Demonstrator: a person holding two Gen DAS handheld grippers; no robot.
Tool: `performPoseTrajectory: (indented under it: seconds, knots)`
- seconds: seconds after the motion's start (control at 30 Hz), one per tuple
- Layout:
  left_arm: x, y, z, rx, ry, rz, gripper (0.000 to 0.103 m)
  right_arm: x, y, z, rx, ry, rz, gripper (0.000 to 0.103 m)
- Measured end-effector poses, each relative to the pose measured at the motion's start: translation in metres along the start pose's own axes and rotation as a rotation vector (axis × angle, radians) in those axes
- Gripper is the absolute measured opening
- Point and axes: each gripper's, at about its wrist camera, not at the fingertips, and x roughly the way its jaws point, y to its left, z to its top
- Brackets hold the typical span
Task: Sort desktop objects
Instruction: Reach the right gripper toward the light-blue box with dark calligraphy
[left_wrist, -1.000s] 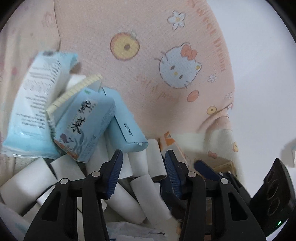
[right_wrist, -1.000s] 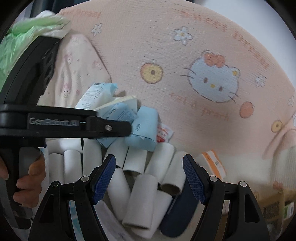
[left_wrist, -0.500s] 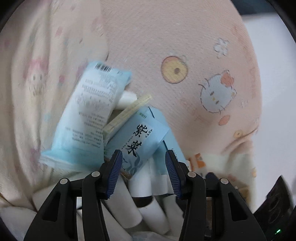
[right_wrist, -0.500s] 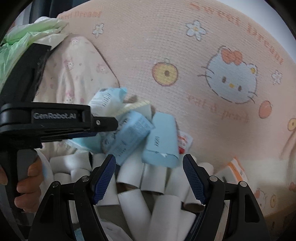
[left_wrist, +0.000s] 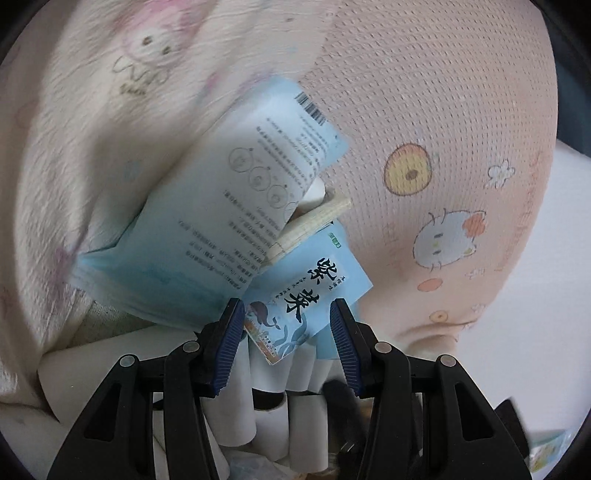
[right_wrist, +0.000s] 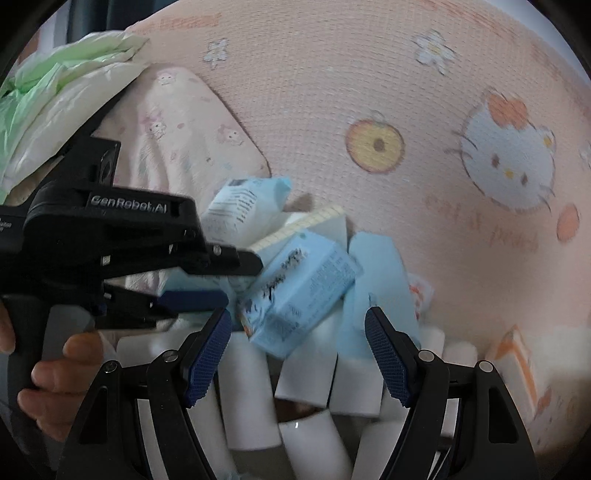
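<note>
A light blue seaweed box (left_wrist: 306, 295) with dark Chinese characters lies tilted on a heap of white paper tubes (left_wrist: 273, 413). My left gripper (left_wrist: 288, 343) is open, its pads on either side of the box's lower corner, not touching it. A larger pale blue pouch (left_wrist: 221, 236) with a barcode and a thin wooden strip (left_wrist: 314, 221) lie just behind. In the right wrist view the same box (right_wrist: 299, 291) sits between my open right gripper's (right_wrist: 299, 354) jaws, further off. The left gripper (right_wrist: 192, 284) enters there from the left.
A plain light blue box (right_wrist: 376, 288) leans beside the seaweed box. An orange and white packet (right_wrist: 517, 354) lies to the right. The heap rests on a peach Hello Kitty mat (right_wrist: 406, 110). A pink pillow (right_wrist: 177, 125) and green bag (right_wrist: 55, 85) are at left.
My left gripper has moved forward and left across the heap and now frames the seaweed box's corner. The right gripper has moved closer to the pile. Both stay open.
</note>
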Motion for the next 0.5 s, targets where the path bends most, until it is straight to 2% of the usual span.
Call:
performPoseTrajectory:
  seconds: [0.07,0.1,0.23,0.33,0.4,0.5]
  knots:
    - [0.003,-0.003,-0.001,0.015,0.016,0.019,0.052,0.003,0.000,0.015,-0.054,-0.009,-0.008,0.073]
    - [0.004,-0.004,-0.001,0.010,-0.001,0.026,0.052,0.005,-0.001,0.020,-0.072,-0.004,0.003,0.074]
    - [0.008,0.007,0.003,-0.038,0.051,-0.010,0.052,0.022,-0.004,0.037,-0.232,0.084,0.044,0.074]
    - [0.006,0.004,-0.003,-0.003,0.058,0.047,0.052,0.028,-0.010,0.042,-0.334,0.114,0.063,0.074]
    - [0.013,0.003,-0.005,-0.005,0.075,0.071,0.053,0.031,-0.015,0.047,-0.358,0.120,0.090,0.074]
    - [0.012,0.003,-0.005,-0.033,0.052,0.057,0.053,0.040,-0.022,0.059,-0.341,0.147,0.134,0.074]
